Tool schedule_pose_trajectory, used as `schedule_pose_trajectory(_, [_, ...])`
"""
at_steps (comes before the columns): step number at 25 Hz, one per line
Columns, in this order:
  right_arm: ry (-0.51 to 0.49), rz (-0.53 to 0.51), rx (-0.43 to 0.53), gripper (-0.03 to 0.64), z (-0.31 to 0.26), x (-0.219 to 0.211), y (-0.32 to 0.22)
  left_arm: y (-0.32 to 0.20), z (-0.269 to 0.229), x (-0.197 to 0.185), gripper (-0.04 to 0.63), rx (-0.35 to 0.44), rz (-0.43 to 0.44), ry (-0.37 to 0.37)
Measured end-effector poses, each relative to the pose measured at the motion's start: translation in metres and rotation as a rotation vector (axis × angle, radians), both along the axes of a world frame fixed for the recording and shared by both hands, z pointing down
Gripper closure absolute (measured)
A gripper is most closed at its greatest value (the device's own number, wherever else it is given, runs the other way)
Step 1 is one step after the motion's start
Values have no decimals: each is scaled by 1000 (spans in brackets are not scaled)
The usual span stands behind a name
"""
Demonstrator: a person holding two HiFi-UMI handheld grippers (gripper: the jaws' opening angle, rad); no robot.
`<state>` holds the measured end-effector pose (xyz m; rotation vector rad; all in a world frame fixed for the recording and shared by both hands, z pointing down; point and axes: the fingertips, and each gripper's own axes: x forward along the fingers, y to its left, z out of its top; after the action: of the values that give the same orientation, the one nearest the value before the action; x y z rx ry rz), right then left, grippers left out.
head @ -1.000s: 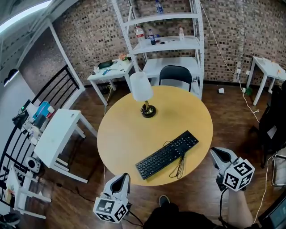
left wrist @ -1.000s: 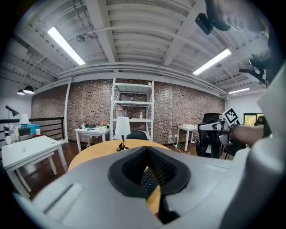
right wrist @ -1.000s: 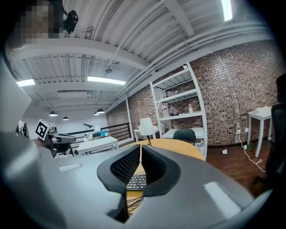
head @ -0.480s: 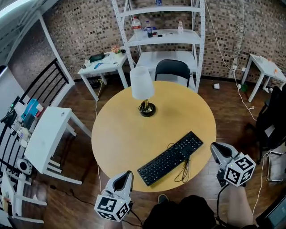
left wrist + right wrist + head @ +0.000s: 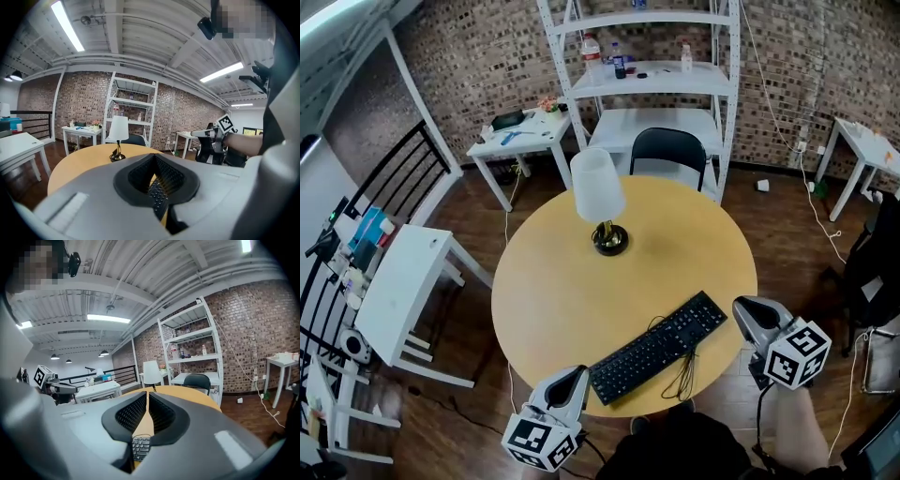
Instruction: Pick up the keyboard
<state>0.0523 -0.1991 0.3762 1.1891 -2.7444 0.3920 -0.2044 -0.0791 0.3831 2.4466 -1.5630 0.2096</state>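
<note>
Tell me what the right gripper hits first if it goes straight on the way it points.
Most likely the black keyboard, at the end nearest it. The right gripper, jaws shut and empty, aims low across the round table's edge at that end. Depth is unclear.

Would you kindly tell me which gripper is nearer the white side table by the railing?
Left. The left gripper is at the end of the keyboard toward the side table; the right gripper is past its opposite end, farther away.
</note>
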Motion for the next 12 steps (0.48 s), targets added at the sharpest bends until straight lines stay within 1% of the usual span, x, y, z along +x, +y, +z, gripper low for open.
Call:
schedule_pose_trajectory(2, [4,-9,4,597,0,2,-11,-7,7,-1,580,-20,-29,-19])
schedule_pose_trajectory(4, [9,-14,-4,597,4,6,-19,-14,8,-2,580,-37,-62,-21])
schedule_pose_trajectory(6, [6,-10,-20,593,10,10,-27,-21,10,-2,580,-42,-75,-21])
schedule_pose_trajectory(8, [1,-8,-49,583,22,14,-36,-28,20,-3,580,-55,-80,-31])
schedule_pose_trajectory(10, [-4,-9,-92,565,39,17,-44,-35,34,-5,578,-93,-92,-31])
schedule_pose_trajectory(12, [-15,-2,-144,541,58,20,-54,-42,46,-9,562,-139,-115,-16])
